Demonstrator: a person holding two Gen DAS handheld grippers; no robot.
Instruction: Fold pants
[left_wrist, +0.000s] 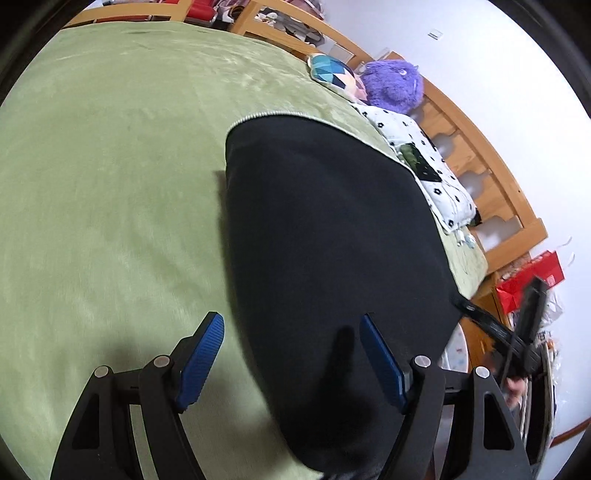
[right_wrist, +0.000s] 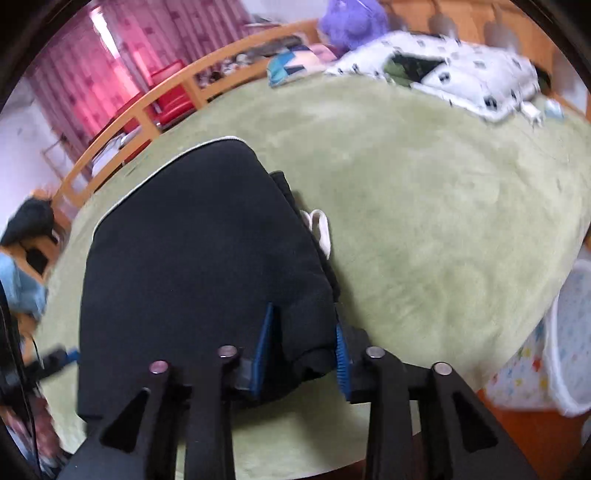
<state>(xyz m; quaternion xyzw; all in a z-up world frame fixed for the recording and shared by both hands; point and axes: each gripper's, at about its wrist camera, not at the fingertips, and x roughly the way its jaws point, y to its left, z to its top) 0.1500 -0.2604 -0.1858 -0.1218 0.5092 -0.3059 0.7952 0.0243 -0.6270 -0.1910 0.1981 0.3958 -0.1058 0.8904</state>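
Black pants (left_wrist: 332, 236) lie folded on the green blanket (left_wrist: 110, 184), a thin white trim along their far edge. My left gripper (left_wrist: 291, 319) hovers open over their near left edge, one blue pad above the blanket and the other above the cloth. In the right wrist view the pants (right_wrist: 192, 240) show a white drawstring (right_wrist: 321, 229) at their right side. My right gripper (right_wrist: 303, 325) is shut on a bunched near corner of the pants, which fills the gap between its pads. The left wrist view shows that right gripper (left_wrist: 476, 314) at the cloth's right corner.
A purple plush toy (left_wrist: 395, 85), a triangle-patterned cushion (left_wrist: 332, 74) and a white dotted quilt (left_wrist: 424, 162) lie along the wooden bed rail (left_wrist: 491, 173). A red bag (left_wrist: 532, 280) sits beyond the bed. A white mesh basket (right_wrist: 569, 332) stands by the bed's right edge.
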